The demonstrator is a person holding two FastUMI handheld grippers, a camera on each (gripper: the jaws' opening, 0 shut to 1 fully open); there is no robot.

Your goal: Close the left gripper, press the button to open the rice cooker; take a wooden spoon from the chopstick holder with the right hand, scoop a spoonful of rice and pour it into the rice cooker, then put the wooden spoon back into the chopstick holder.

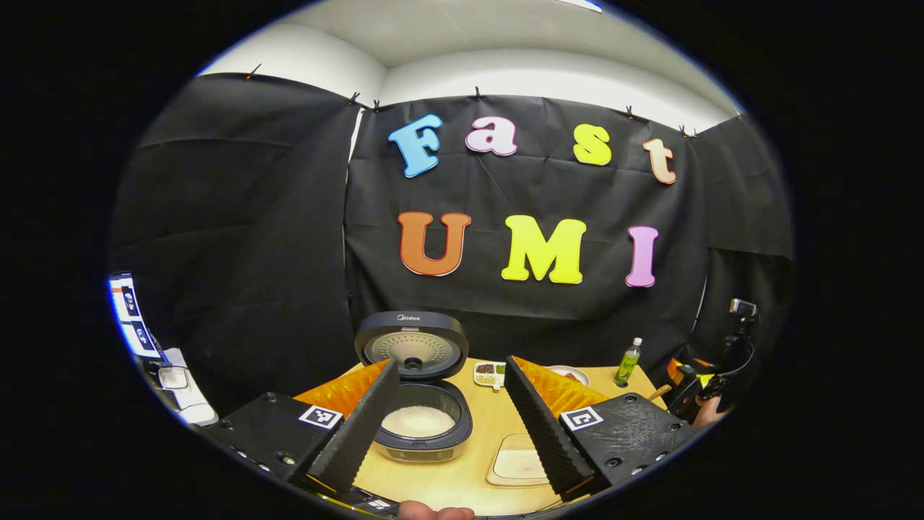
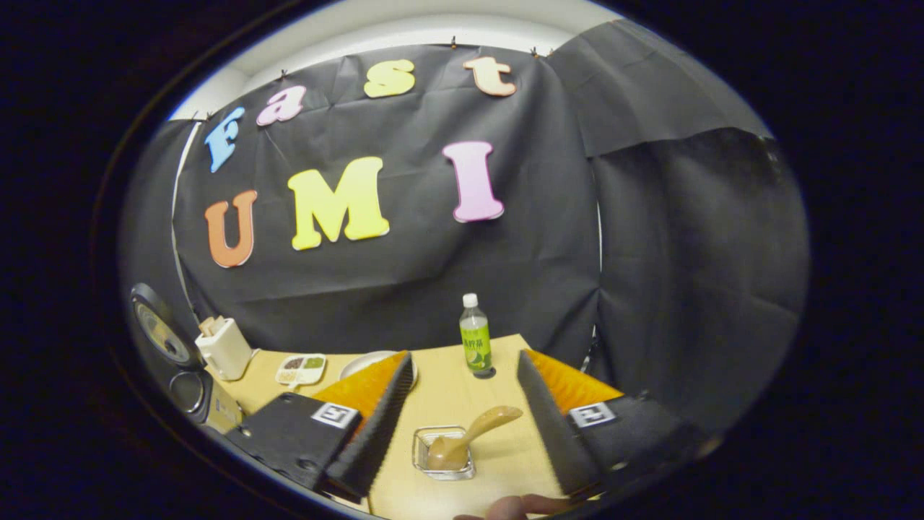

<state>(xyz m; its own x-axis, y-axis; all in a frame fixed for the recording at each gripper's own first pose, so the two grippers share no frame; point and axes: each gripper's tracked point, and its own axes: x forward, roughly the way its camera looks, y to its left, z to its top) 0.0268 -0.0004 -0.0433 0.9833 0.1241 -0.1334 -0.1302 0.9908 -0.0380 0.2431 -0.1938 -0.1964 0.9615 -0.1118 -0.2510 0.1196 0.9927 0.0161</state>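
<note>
In the left gripper view, our left gripper (image 1: 451, 415) has its jaws spread wide and empty above the rice cooker (image 1: 422, 426), whose lid (image 1: 411, 345) stands open with white rice in the pot. Beside the cooker on the tabletop (image 1: 476, 433) lies a shallow tray (image 1: 520, 462); behind it are a small divided dish (image 1: 489, 373) and a green bottle (image 1: 628, 361). The risk here, we judge, is knocking the raised lid if this hand drops forward.

In the right gripper view, our right gripper (image 2: 465, 426) is also released, holding nothing. The wooden spoon (image 2: 469, 433) rests bowl-down in a small clear container (image 2: 442, 453) between the jaws, handle tilted up to the right. The white holder (image 2: 225, 348) stands far left near the cooker. We judge the slanted handle could slip or tip the light container if the jaws clamp off-centre. The bottle (image 2: 475, 339) stands just behind, and a careless lift could strike it.
</note>
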